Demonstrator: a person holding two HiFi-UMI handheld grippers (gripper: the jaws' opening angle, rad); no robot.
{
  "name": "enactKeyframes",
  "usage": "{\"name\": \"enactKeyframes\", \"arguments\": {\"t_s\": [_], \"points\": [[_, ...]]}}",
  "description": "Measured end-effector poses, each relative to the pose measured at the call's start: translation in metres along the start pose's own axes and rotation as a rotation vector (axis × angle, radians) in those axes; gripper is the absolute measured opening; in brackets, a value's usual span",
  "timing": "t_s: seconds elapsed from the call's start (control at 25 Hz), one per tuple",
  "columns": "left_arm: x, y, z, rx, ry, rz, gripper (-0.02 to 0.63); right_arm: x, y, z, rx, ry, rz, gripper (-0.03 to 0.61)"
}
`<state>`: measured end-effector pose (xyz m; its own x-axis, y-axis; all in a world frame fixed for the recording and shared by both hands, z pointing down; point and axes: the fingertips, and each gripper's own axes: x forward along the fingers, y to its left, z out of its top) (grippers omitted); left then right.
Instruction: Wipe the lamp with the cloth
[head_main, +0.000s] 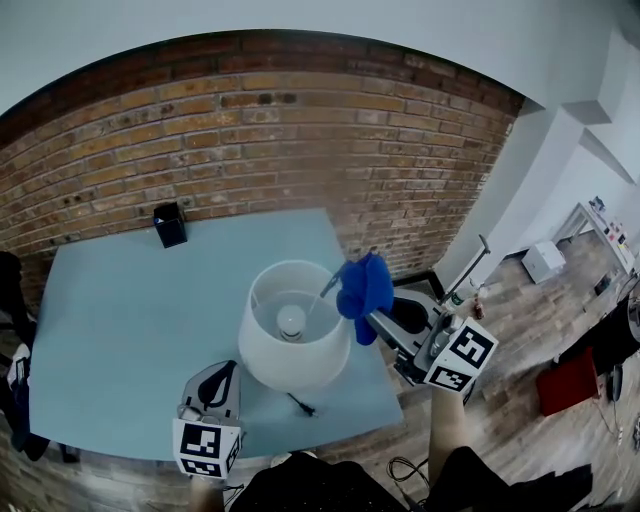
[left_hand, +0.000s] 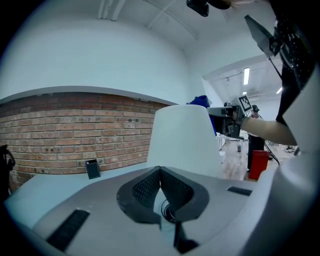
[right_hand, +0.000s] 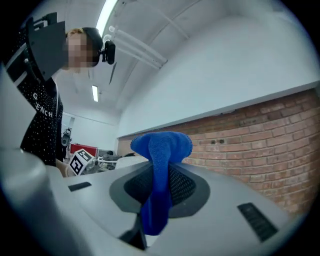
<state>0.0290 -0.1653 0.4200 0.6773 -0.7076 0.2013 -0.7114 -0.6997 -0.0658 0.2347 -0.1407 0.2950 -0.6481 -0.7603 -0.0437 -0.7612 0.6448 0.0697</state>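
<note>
The right claw (right_hand: 159, 186) is gripping the blue cloth (right_hand: 161, 147), which is bunching above its clenched jaws and hanging at the right rim of the white lamp (head_main: 295, 340) shade, though I cannot tell whether it is touching. The left claw (left_hand: 160, 172) is sitting low at the lamp's near left side, its jaws pressing together on nothing. The lamp is standing toward the near right of the pale blue worktop (head_main: 120, 320), with a small dark box (head_main: 170, 224) sitting well apart by the brick wall (head_main: 250, 130).
</note>
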Motion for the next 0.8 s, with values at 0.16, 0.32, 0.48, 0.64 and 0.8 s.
{"name": "enactKeyframes", "arguments": {"t_s": [0.16,0.32,0.48,0.64,0.8], "points": [[0.000,0.002,-0.006,0.000,0.020,0.013,0.008,0.000,-0.016,-0.041,0.109,0.031,-0.078,0.066],[0.003,-0.001,-0.009,-0.008,0.025,0.007,0.009,-0.004,-0.033,-0.089,0.185,0.117,-0.144,0.066],[0.005,-0.002,-0.012,-0.003,0.036,0.007,0.008,-0.011,-0.045,-0.137,0.307,0.206,-0.166,0.066],[0.010,0.004,-0.010,-0.002,0.031,0.015,0.009,-0.015,-0.058,-0.156,0.315,0.329,-0.193,0.066],[0.019,0.021,0.001,0.013,0.010,0.037,0.009,-0.003,-0.078,-0.093,0.307,0.205,-0.110,0.066]]}}
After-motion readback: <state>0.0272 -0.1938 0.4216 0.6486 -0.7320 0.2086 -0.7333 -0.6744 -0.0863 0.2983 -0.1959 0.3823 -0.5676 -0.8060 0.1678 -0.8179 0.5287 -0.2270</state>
